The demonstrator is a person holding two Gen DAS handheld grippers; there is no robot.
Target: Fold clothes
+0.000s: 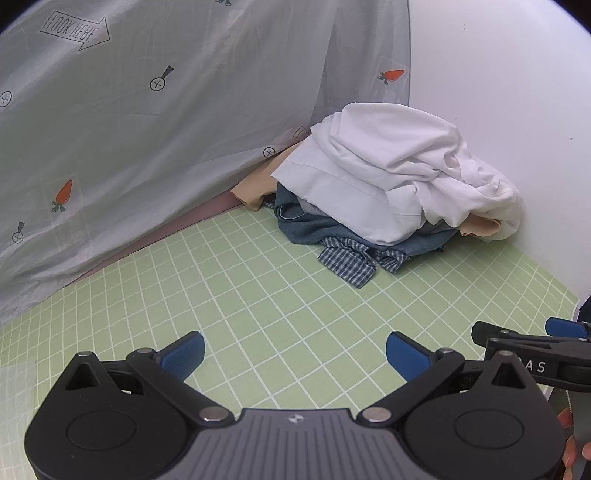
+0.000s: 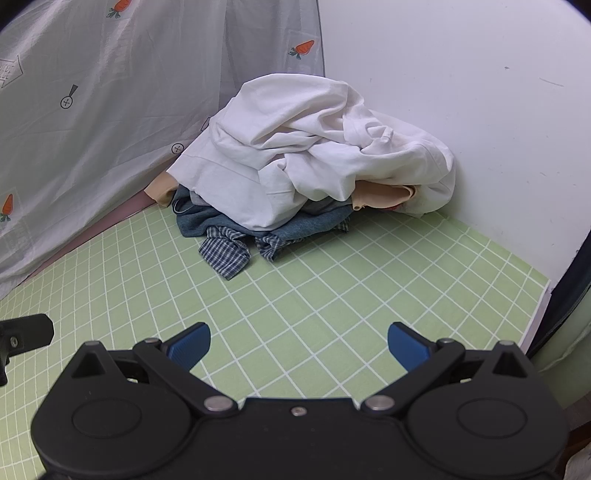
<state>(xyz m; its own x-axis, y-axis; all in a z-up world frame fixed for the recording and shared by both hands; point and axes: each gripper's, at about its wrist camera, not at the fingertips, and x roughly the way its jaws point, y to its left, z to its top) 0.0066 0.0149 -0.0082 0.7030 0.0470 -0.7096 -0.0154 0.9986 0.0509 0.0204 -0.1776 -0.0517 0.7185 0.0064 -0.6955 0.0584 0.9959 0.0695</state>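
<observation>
Laundry sits heaped in the wall corner: a crumpled white cotton garment (image 2: 306,155) tops denim and checked cloth. Short of it, left gripper (image 1: 295,356) and right gripper (image 2: 299,349) hover spread and empty, seemingly ready to take the top piece.

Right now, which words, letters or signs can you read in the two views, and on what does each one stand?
"LOOK HERE": inside an outlined arrow on the pale grey printed hanging sheet, seen mirrored.
"AS": white letters on the black body of the right gripper; the letters before them are hidden.
Boxed print at the sheet's left edge, right wrist view: too cut off to read.
</observation>
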